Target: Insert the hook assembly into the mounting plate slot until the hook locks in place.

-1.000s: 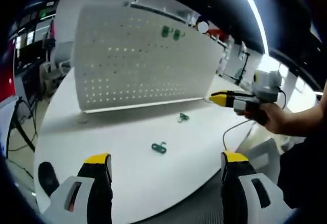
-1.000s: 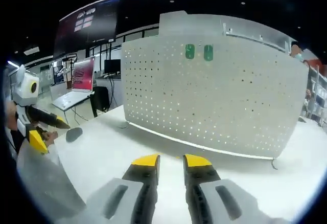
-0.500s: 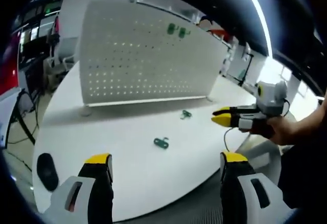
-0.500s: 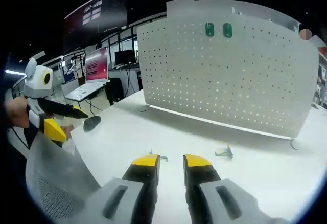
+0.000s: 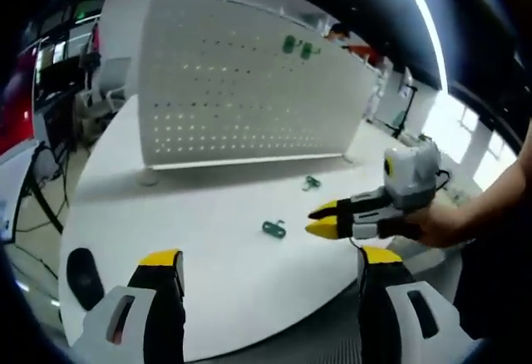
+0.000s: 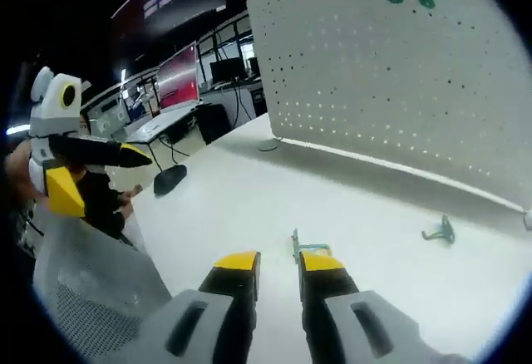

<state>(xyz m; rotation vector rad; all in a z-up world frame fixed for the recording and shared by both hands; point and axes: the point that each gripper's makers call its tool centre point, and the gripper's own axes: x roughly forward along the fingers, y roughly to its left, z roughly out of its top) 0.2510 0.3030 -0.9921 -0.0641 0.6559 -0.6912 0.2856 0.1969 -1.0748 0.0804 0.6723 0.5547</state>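
Hooks lie loose on the white table (image 5: 208,239): in the left gripper view a green hook (image 5: 273,229) sits on the tabletop just beside the yellow tips of the right gripper (image 5: 320,220), which comes in from the right, held by a hand (image 5: 436,224). A second green hook (image 5: 311,183) lies farther off, near the foot of the perforated mounting plate (image 5: 241,90), which stands upright on the table. Two more green hooks (image 5: 298,46) hang side by side near the plate's top edge.

In the right gripper view the right gripper (image 6: 276,262) has its jaws close together with a narrow gap between them, nothing held. The near hook (image 6: 302,246) lies on the table right at the tip of one jaw, just beyond it; whether it touches cannot be told. The second hook (image 6: 439,231) lies apart, toward the plate (image 6: 391,81).

The left gripper (image 5: 270,263) hovers at the table's near edge with jaws spread wide, empty. It also appears at the left of the right gripper view (image 6: 100,173). A dark mouse (image 6: 169,181) rests near the table's edge.
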